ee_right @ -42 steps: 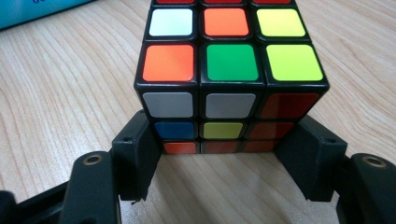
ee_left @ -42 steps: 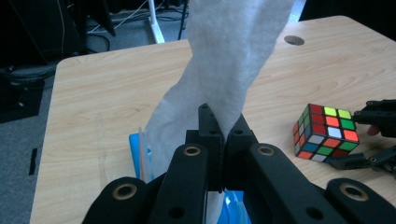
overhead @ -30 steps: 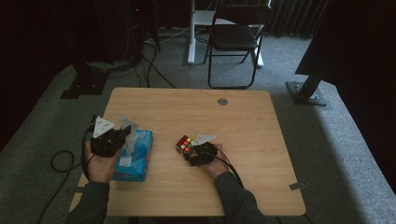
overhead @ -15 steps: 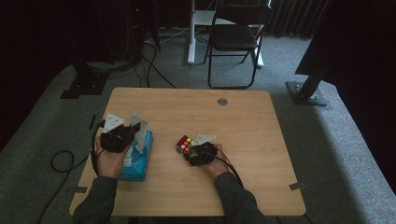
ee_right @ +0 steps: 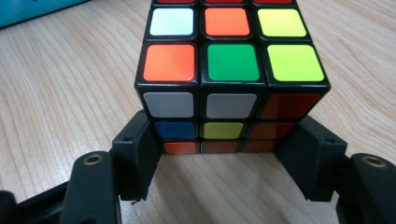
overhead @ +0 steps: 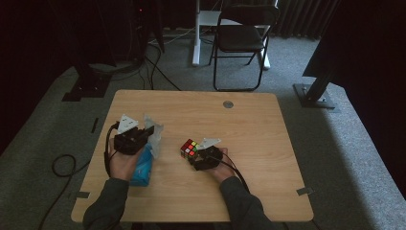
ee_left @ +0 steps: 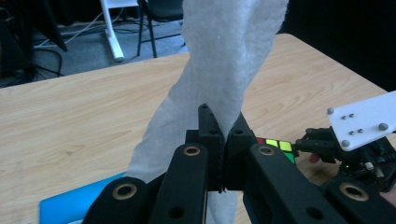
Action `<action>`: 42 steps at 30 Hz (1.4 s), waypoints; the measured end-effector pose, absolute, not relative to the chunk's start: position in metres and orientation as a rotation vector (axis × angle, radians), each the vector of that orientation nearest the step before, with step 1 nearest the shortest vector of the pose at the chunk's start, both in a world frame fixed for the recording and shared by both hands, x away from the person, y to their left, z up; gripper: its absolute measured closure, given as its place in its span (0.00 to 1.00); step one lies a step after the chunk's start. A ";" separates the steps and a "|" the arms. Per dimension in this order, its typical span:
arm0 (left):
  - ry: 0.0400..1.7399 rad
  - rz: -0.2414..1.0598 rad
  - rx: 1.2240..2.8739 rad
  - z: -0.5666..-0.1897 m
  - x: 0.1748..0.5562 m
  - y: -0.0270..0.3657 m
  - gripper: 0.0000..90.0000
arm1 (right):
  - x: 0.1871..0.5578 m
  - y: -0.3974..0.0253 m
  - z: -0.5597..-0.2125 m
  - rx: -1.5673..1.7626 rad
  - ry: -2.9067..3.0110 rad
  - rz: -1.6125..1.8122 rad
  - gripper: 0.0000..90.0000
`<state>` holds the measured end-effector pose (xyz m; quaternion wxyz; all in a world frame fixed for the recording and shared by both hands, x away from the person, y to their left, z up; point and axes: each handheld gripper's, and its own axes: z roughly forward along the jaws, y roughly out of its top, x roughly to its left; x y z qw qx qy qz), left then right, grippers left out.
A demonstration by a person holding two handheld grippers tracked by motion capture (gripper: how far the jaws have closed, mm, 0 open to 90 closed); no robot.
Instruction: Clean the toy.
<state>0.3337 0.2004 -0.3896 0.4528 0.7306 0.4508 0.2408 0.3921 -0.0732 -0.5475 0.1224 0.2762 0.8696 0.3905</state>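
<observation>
The tissue (ee_left: 219, 70) is up out of the blue pack (overhead: 141, 167) now, pinched tight in the left gripper (overhead: 143, 132), which has moved toward the cube (overhead: 189, 148). I think wiping comes next. The right gripper (ee_right: 224, 154) hugs the cube on the table (overhead: 268, 143).

The high view is dim and underexposed. The background is lost in near-black shadow, while the table (overhead: 249, 124) is lit softly and evenly; a brighter patch is seen on the floor at the right. Fine detail is softened by low resolution. In the left gripper view, the white tissue (ee_left: 219, 70) is rendered bright and slightly washed out, and the nearest jaw parts are blurred. In the right gripper view, the cube (ee_right: 229, 70) is sharply focused, and mild glare is shown on its stickers.
</observation>
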 end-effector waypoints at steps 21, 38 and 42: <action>1.060 0.547 1.852 -0.398 0.351 0.164 0.99 | 0.392 -0.073 -0.547 0.803 2.540 1.137 0.35; 0.994 0.540 1.868 -0.393 0.359 0.144 0.99 | 0.387 -0.081 -0.548 0.855 2.530 1.102 0.19; 0.982 0.522 1.865 -0.394 0.362 0.135 0.99 | 0.387 -0.085 -0.548 0.874 2.524 1.113 0.21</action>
